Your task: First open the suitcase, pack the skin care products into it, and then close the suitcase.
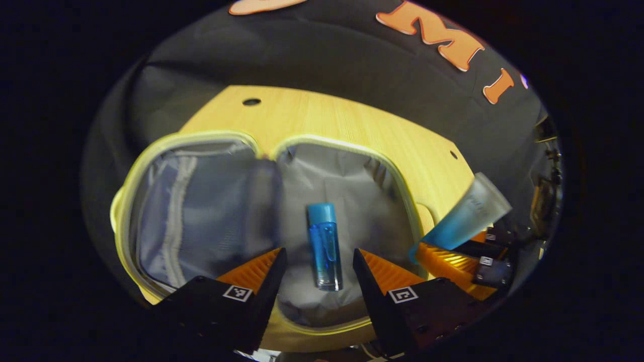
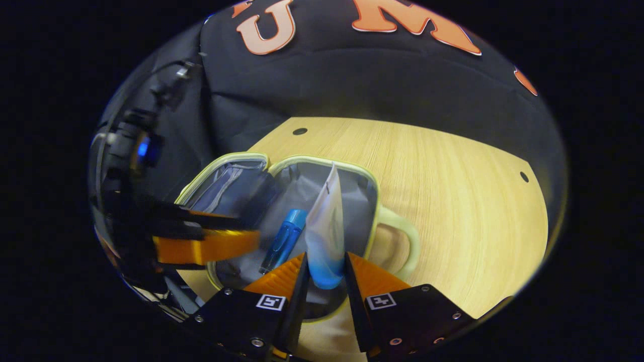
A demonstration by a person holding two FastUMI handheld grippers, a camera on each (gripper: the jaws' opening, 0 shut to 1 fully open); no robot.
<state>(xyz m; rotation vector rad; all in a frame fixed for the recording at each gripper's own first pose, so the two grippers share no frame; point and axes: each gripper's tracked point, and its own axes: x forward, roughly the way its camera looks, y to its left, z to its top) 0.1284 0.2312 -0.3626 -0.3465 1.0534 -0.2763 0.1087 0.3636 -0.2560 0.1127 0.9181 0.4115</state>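
The small suitcase lies open flat on the wooden table, pale green rim, grey lining. A blue bottle lies in its right half, between and just beyond the spread fingers of my left gripper, which is open and holds nothing. In the right gripper view, my right gripper is shut on a frosted tube with a blue end, held upright over the right half of the suitcase, beside the blue bottle. The tube and right gripper also appear at the right of the left gripper view.
The wooden table stretches to the right of the suitcase, with small holes in it. The suitcase handle sticks out on the right side. The left gripper and the hand holding it show at left in the right gripper view.
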